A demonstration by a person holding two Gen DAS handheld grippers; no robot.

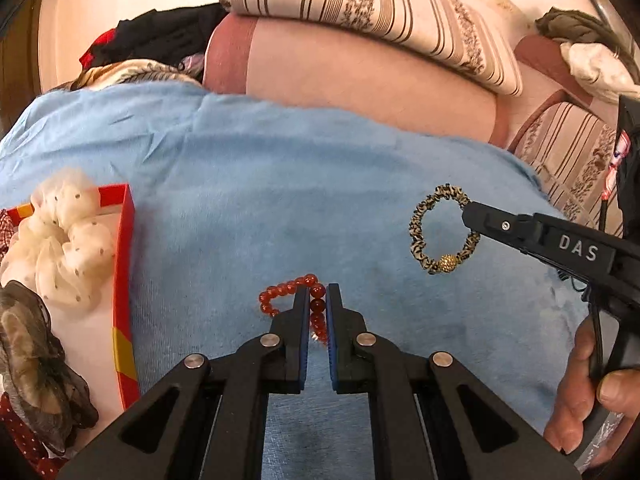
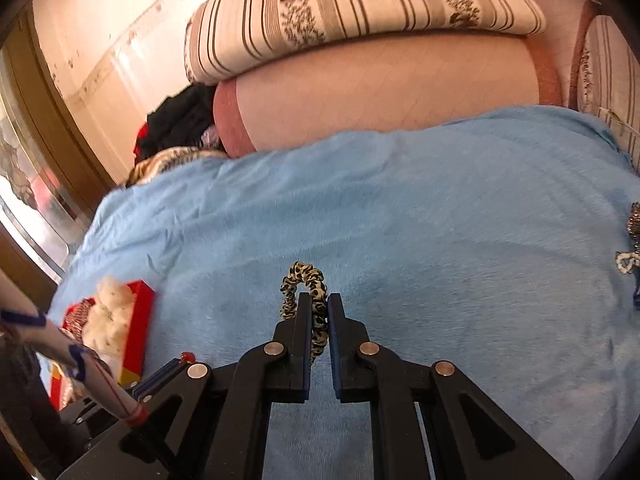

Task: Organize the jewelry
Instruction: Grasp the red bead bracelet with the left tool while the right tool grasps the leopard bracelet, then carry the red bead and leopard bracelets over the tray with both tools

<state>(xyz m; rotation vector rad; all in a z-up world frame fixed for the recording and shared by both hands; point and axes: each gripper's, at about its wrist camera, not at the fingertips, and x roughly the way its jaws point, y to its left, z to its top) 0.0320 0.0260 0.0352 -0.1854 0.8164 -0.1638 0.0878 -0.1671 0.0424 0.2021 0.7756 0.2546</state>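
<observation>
My left gripper (image 1: pixel 319 294) is shut on a red bead bracelet (image 1: pixel 284 294), which hangs between its pads over the blue blanket (image 1: pixel 280 184). My right gripper (image 2: pixel 319 304) is shut on a leopard-print hair tie (image 2: pixel 306 280) with a gold bead; it also shows in the left wrist view (image 1: pixel 420 232), held at the right gripper's tip (image 1: pixel 470 212). A red box (image 1: pixel 122 264) at the left holds a cream dotted scrunchie (image 1: pixel 64 236), a dark lace scrunchie (image 1: pixel 28 344) and other fabric pieces. The box also shows in the right wrist view (image 2: pixel 138 320).
Striped cushions (image 1: pixel 360 4) and a pink bolster (image 1: pixel 360 76) lie behind the blanket. Dark clothes (image 1: pixel 160 40) are piled at the back left. More small jewelry pieces (image 2: pixel 632 240) lie at the blanket's right edge. A window frame (image 2: pixel 48 128) stands far left.
</observation>
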